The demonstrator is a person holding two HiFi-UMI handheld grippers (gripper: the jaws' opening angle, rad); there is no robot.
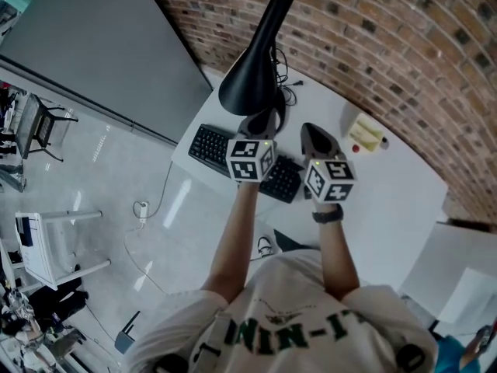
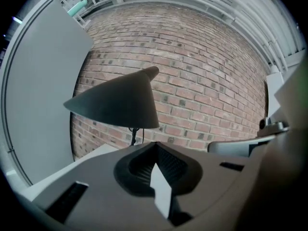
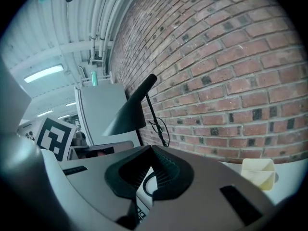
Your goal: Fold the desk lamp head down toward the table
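The black desk lamp stands at the back of the white table [image 1: 396,200]. Its cone-shaped head [image 1: 252,68] rises on a thin stem by the brick wall, mouth tilted down toward the keyboard. My left gripper [image 1: 264,121] hangs just below and in front of the cone, apart from it, jaws shut on nothing. My right gripper [image 1: 309,130] is beside it to the right, also shut and empty. In the left gripper view the lamp head [image 2: 115,105] fills the space above the closed gripper [image 2: 155,146]. The right gripper view shows the lamp head [image 3: 127,112] left of and beyond the gripper [image 3: 151,149].
A black keyboard [image 1: 210,148] lies under both grippers near the table's left edge. A pale yellow holder [image 1: 366,134] sits at the back right, seen also as the yellow holder [image 3: 259,173]. A lamp cable [image 3: 156,121] runs down the wall. The brick wall closes the back.
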